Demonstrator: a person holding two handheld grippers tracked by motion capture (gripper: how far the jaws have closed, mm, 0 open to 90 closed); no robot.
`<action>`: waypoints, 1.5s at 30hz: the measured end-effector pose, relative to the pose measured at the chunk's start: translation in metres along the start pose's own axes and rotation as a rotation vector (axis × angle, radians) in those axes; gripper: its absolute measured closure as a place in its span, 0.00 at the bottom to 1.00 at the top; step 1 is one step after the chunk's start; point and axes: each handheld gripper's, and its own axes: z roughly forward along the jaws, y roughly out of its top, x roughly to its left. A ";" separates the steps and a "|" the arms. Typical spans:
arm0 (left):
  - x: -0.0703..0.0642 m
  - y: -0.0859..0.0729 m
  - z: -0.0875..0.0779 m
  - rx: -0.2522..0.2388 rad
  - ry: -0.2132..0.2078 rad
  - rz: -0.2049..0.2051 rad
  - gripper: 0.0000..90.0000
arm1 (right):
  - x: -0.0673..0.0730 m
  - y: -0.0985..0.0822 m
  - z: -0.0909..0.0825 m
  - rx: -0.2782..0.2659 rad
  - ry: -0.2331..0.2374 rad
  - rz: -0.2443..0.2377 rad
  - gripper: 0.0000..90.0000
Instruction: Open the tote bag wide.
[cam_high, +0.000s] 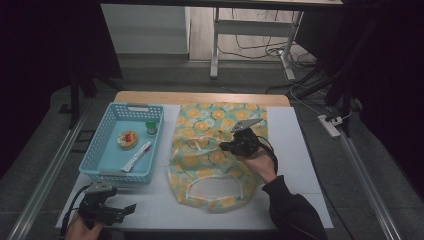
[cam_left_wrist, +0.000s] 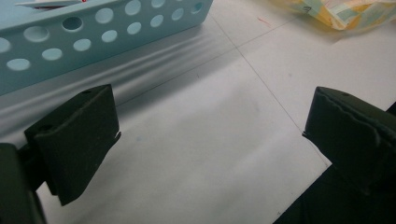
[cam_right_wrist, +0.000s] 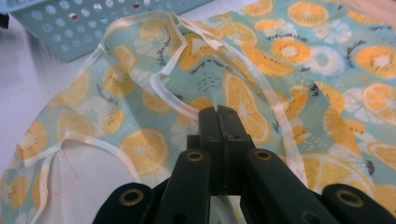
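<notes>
Dim high view with dark surroundings; brighter, slightly soft close-up gripper views.

The teal cloth bag (cam_high: 216, 150) printed with orange slices lies rumpled on my white surface (cam_high: 300, 165), just beside the basket (cam_high: 100, 155); its pale trim (cam_right_wrist: 168, 95) lifts, pinched in my right claw (cam_right_wrist: 218, 114).

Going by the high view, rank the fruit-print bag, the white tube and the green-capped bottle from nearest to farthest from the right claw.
1. Fruit-print bag: directly under the right claw, which pinches its fabric.
2. White tube: to the left, lying in the blue basket.
3. Green-capped bottle: at the basket's far right corner; close to the tube's distance, hard to separate.
</notes>
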 end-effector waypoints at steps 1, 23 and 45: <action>0.000 0.000 0.000 0.000 0.000 0.000 0.03 | 0.000 0.002 -0.001 -0.004 0.000 -0.001 1.00; 0.000 0.000 0.000 -0.002 -0.001 0.000 0.03 | 0.002 0.032 -0.011 -0.039 0.011 -0.008 1.00; 0.001 0.000 -0.001 -0.008 0.001 -0.009 0.03 | 0.006 0.041 -0.014 0.013 -0.008 -0.023 1.00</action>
